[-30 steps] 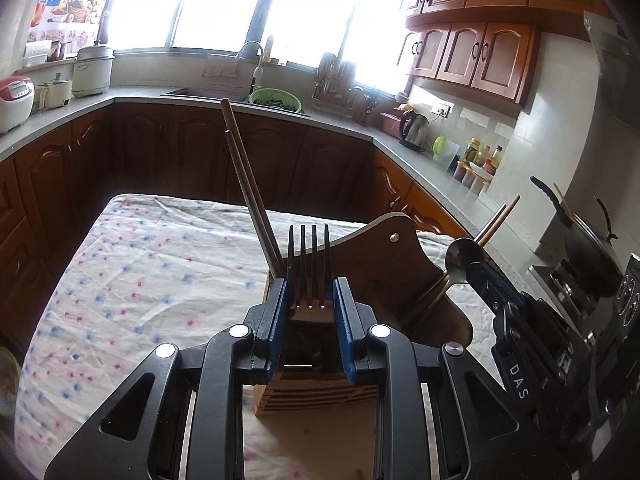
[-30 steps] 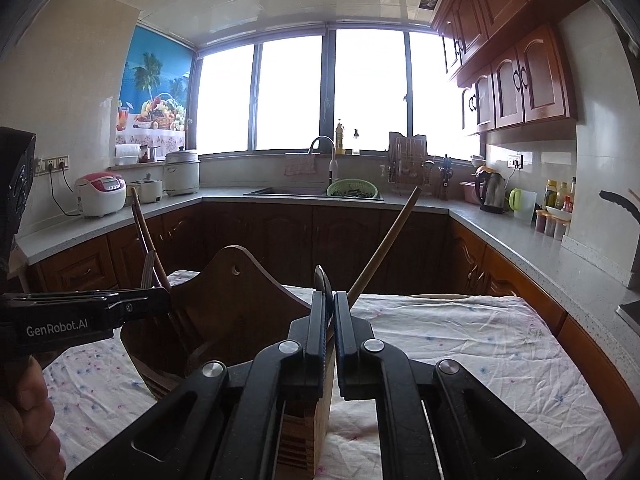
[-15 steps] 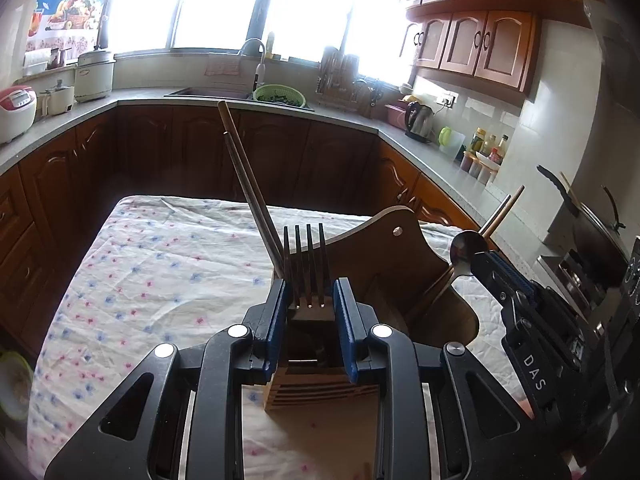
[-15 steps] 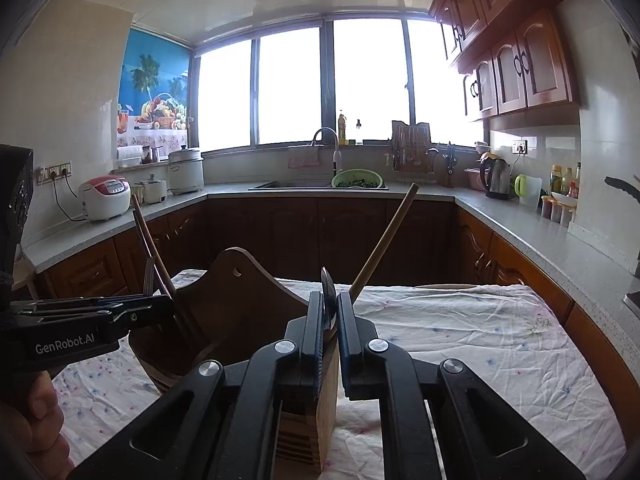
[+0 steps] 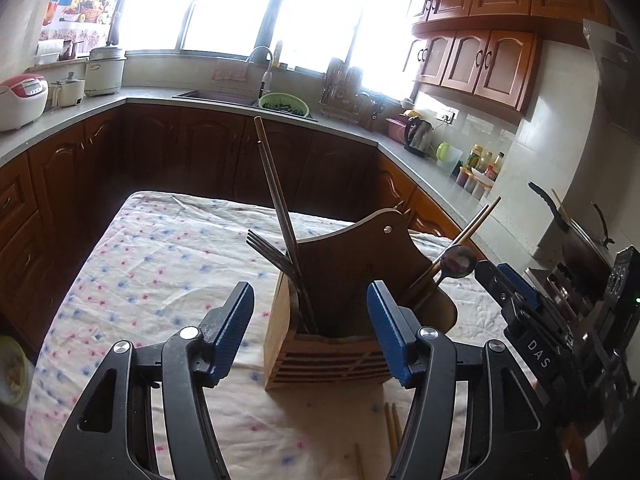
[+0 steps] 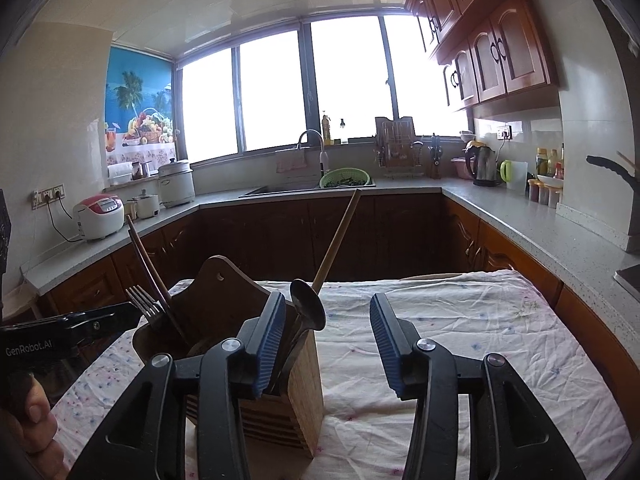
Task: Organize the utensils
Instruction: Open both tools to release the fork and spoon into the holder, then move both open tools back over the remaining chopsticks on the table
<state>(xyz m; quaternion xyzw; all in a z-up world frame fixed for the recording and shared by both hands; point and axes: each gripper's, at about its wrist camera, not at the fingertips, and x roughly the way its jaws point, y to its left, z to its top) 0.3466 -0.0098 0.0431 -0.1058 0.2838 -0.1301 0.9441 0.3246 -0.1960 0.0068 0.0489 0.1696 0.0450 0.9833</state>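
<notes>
A wooden utensil holder point(image 5: 328, 356) stands on the flowered tablecloth; it also shows in the right wrist view point(image 6: 304, 396). A metal fork point(image 5: 268, 252) and long chopsticks point(image 5: 276, 200) lean in its left compartment. A spoon point(image 5: 458, 262) and more chopsticks point(image 5: 476, 224) stand in its right side. My left gripper point(image 5: 310, 336) is open and empty, its blue pads either side of the holder. My right gripper point(image 6: 326, 344) is open and empty, just right of the spoon point(image 6: 306, 312); the fork point(image 6: 142, 300) stands at the holder's left.
Loose chopsticks point(image 5: 392, 424) lie on the cloth in front of the holder. The table point(image 6: 460, 320) is ringed by dark kitchen cabinets and grey counters. A stove with a pan point(image 5: 576, 236) is at the right. The other gripper's body point(image 5: 532, 320) sits close by.
Both grippers have opened. The left let go of the fork and the right let go of the spoon; both utensils now stand in the holder. Both grippers have pulled back a little.
</notes>
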